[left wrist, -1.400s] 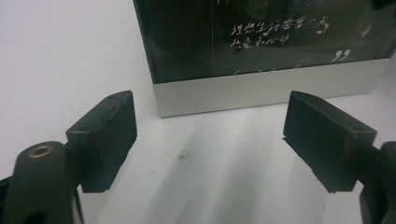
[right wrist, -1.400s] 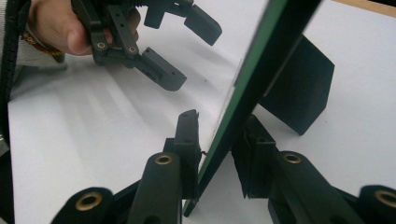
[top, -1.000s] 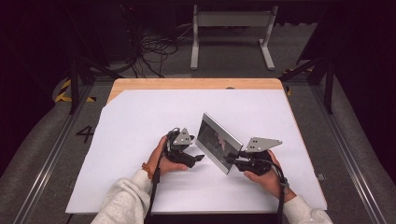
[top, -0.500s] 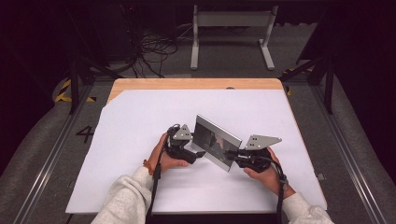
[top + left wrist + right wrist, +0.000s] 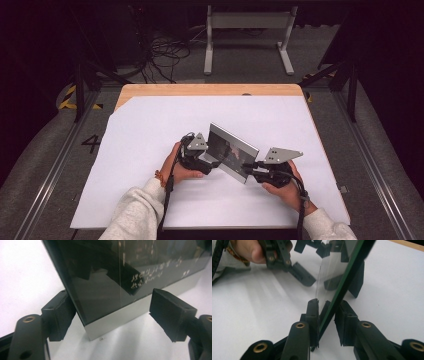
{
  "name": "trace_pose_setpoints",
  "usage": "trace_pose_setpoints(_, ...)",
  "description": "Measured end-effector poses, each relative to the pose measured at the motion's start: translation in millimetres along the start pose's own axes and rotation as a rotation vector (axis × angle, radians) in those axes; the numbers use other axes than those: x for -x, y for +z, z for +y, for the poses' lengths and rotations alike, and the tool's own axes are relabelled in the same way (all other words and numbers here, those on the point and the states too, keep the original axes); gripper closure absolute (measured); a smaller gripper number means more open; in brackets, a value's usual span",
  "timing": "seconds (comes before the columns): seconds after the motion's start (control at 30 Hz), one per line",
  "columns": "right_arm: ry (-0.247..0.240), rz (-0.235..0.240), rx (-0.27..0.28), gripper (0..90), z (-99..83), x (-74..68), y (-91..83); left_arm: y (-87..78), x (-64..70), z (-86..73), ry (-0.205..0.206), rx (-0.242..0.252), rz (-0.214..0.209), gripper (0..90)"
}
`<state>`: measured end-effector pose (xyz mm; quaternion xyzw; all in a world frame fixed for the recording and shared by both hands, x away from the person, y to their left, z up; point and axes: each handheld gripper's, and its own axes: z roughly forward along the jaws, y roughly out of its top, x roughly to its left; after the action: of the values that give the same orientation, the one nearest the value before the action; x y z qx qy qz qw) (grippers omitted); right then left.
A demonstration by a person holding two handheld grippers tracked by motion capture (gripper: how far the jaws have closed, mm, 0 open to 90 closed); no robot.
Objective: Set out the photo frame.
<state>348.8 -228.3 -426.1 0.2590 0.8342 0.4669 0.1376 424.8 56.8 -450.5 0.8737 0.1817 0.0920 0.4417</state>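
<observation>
The right gripper (image 5: 251, 169) has its fingers clamped on the glass frame's (image 5: 233, 151) edge. The left gripper (image 5: 214, 163) has its fingers spread wide around the opposite corner, one touching. Only bare white worktop (image 5: 150, 130) surrounds them.

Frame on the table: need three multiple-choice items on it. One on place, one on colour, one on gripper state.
1. Where does the frame stand?
A. On the white sheet, between the two grippers
B. On the floor beside the table
C. On the bare wood strip at the far edge

2. What colour is the frame's border?
A. Red
B. Silver-grey
C. Yellow

3. How is the left gripper set?
A. Shut on the frame
B. Shut on nothing
C. Open, with a jaw on either side of the frame's corner

Key:
1. A: in the high view it stands on edge on the sheet, with a gripper at each end.
2. B: the left gripper view shows a pale metallic strip under dark glass.
3. C: its jaws stand wide apart, while the right gripper pinches the frame's edge.
</observation>
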Motion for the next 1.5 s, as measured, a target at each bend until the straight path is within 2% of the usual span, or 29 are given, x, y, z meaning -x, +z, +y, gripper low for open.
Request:
trace_pose_setpoints(0.17, -0.015, -0.014, -0.003, 80.1, -2.8, -5.3, -9.3, -0.1, 0.1, 0.7, 0.000, 0.003, -0.019, 25.2)
trace_pose_setpoints(0.4, -0.018, -0.019, -0.006, 80.5, -3.8, -6.1, -9.7, -3.0, -1.3, -0.1, -0.007, 0.002, -0.023, 30.1)
trace_pose_setpoints(0.53, -0.013, -0.023, -0.006, 80.5, -4.0, -5.4, -9.9, -7.2, -1.1, -0.7, 0.012, -0.017, -0.032, 31.4)
trace_pose_setpoints(0.7, -0.011, -0.027, -0.005, 80.4, -4.0, -4.5, -9.7, -12.3, -1.2, -2.8, 0.012, -0.023, -0.044, 35.2)
trace_pose_setpoints(0.9, -0.009, -0.034, -0.004, 80.2, -3.5, -4.0, -8.9, -17.5, 1.6, -5.1, 0.024, -0.039, -0.030, 38.8)
trace_pose_setpoints(1.17, 0.017, -0.044, 0.004, 79.7, -3.3, -1.5, -7.6, -25.3, 4.3, -7.8, 0.028, -0.060, -0.037, 45.5)
trace_pose_setpoints(1.33, 0.028, -0.053, 0.008, 78.9, -3.1, 0.9, -6.7, -29.1, 8.0, -9.0, 0.039, -0.077, -0.012, 51.8)
trace_pose_setpoints(1.5, 0.033, -0.068, 0.011, 77.6, -2.8, 2.7, -5.9, -31.4, 11.9, -9.8, 0.047, -0.086, -0.003, 54.0)
